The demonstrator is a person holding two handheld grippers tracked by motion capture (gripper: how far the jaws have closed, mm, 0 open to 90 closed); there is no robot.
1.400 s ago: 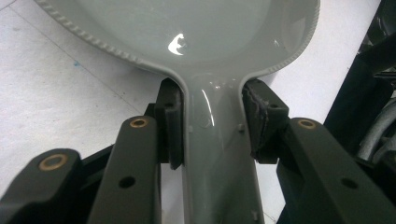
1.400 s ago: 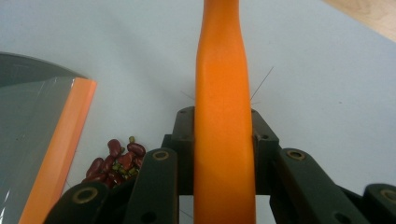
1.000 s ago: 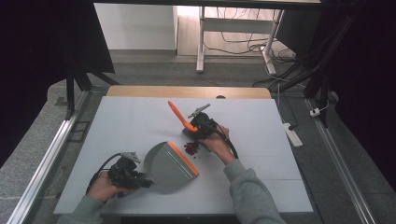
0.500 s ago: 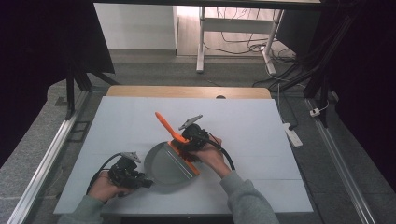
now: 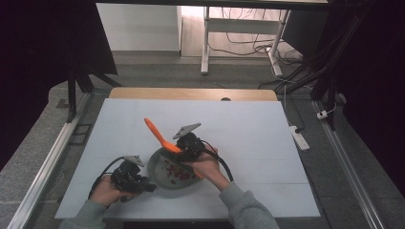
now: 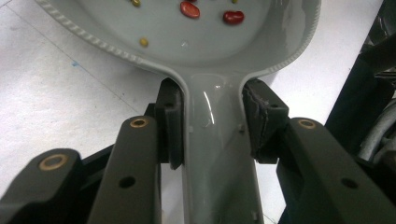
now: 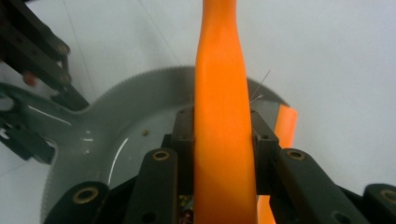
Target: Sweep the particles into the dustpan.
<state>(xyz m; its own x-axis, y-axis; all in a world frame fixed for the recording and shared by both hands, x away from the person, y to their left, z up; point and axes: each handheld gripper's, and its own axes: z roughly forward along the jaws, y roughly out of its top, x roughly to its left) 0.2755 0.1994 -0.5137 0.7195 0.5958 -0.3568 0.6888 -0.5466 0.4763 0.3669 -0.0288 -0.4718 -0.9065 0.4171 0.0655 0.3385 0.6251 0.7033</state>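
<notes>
Resting on the white table (image 5: 248,124), near its front edge, a grey dustpan (image 5: 160,167) is recorded, red beans (image 5: 177,174) scattered inside. Its handle is clamped between the jaws of the left gripper (image 6: 212,123). An orange brush handle (image 7: 222,116) is gripped by the right gripper (image 7: 222,149), held over the pan.

From my seat, the table (image 5: 248,124) lies open across its far half and whole right side. The crowded patch sits near the front left: the grey dustpan (image 5: 165,171) with red beans (image 5: 177,174) in it, the left gripper (image 5: 143,187) clamped on its handle, and the right gripper (image 5: 179,149) over its far rim gripping the orange brush (image 5: 157,134) (handle slanting up-left). Little room between the two hands.
</notes>
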